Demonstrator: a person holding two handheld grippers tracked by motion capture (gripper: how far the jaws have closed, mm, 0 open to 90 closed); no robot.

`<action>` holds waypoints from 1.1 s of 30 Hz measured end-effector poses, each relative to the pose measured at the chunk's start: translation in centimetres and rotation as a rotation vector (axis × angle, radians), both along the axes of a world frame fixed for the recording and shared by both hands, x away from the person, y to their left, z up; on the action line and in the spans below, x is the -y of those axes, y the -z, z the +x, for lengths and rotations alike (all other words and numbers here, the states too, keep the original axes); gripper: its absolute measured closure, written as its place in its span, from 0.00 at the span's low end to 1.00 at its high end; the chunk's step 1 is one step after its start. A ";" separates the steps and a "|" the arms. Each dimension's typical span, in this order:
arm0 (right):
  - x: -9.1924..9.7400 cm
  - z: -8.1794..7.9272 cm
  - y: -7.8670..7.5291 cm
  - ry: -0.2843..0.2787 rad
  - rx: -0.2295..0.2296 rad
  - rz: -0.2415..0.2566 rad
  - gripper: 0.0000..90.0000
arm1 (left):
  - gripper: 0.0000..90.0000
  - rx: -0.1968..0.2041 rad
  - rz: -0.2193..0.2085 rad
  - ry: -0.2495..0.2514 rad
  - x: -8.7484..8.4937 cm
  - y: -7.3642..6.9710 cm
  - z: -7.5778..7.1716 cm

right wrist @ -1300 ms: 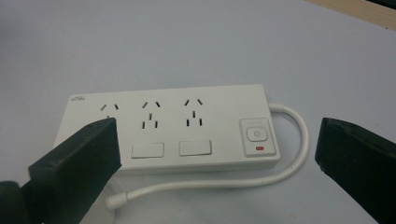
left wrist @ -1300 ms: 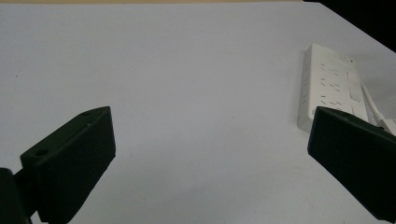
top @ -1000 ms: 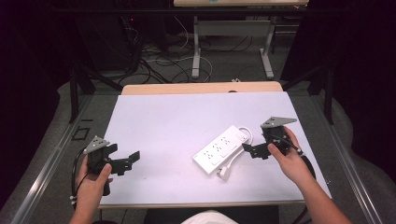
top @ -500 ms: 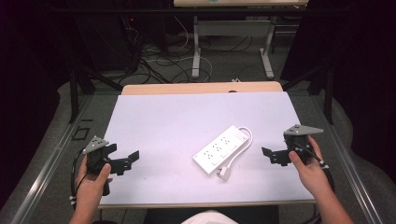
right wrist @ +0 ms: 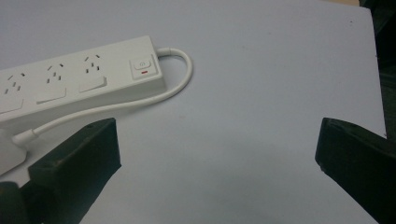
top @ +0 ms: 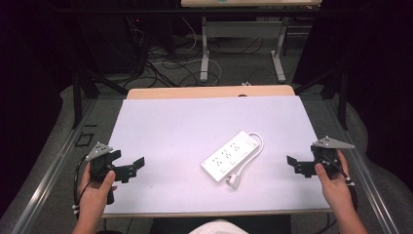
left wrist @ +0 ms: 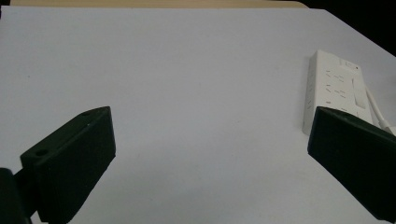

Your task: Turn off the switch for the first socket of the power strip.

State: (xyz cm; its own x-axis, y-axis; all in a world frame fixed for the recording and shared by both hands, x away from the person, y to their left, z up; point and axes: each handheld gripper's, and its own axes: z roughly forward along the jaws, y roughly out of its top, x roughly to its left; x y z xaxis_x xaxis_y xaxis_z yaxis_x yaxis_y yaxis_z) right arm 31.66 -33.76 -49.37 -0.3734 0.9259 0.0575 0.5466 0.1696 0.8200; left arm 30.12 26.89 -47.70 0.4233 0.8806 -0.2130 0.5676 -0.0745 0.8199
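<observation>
A white power strip (top: 228, 156) lies diagonally on the pale table (top: 195, 122), right of centre, with its white cable (top: 254, 148) looped back to a plug (top: 234, 182) at its near end. My left gripper (top: 133, 166) is held low at the near left, open and empty; the power strip (left wrist: 337, 88) lies far off beyond its right jaw. My right gripper (top: 295, 165) is open and empty near the table's right edge, well clear of the strip. In the right gripper view the power strip (right wrist: 79, 84), its switch (right wrist: 142, 67) and cable (right wrist: 180, 79) lie ahead to the left.
A wooden strip (top: 209, 91) borders the table's far edge. Beyond it stand desk legs (top: 204, 53) and tangled floor cables (top: 165, 63). Metal rails (top: 53, 170) run along both sides of the table.
My right gripper has pulled away from the power strip's end, moving right and nearer to the person, jaws open. The left gripper and the strip have stayed put.
</observation>
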 end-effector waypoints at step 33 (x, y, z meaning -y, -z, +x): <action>1.4 0.5 5.2 0.047 -0.032 0.021 0.00 | 0.01 -0.004 0.015 -0.001 0.0 0.8 0.2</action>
